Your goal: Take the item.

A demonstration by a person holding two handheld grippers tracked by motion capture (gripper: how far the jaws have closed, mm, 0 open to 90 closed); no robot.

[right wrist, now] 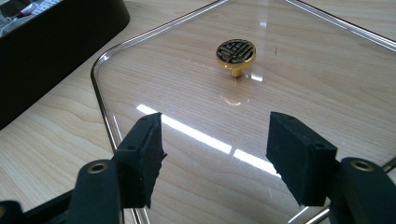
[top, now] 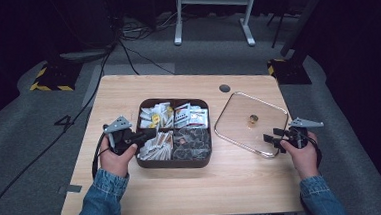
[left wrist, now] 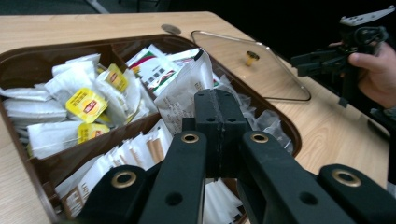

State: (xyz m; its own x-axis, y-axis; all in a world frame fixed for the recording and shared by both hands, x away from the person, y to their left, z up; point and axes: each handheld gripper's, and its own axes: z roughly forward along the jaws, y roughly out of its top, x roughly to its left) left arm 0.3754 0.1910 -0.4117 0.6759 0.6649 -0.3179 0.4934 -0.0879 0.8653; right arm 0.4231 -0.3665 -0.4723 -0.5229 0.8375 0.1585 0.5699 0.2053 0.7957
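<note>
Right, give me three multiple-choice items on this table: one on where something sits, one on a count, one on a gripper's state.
1. Where does the glass lid lie relative to the brown tray?
A. on top of it
B. flat on the table, to its right
C. on the floor

2. How many compartments does the tray have?
A. two
B. four
C. six

3. How do the jaws of the right hand-held gripper stand?
A. apart, holding nothing
C. clamped on the gold knob
B. shut on a tea bag

Key: 1 B, the high view shows the lid on bare wood beside the tray. 2 B, crossed dividers split the tray into four. 3 A, the right gripper view shows a wide gap between the jaws, with the knob beyond them.
</note>
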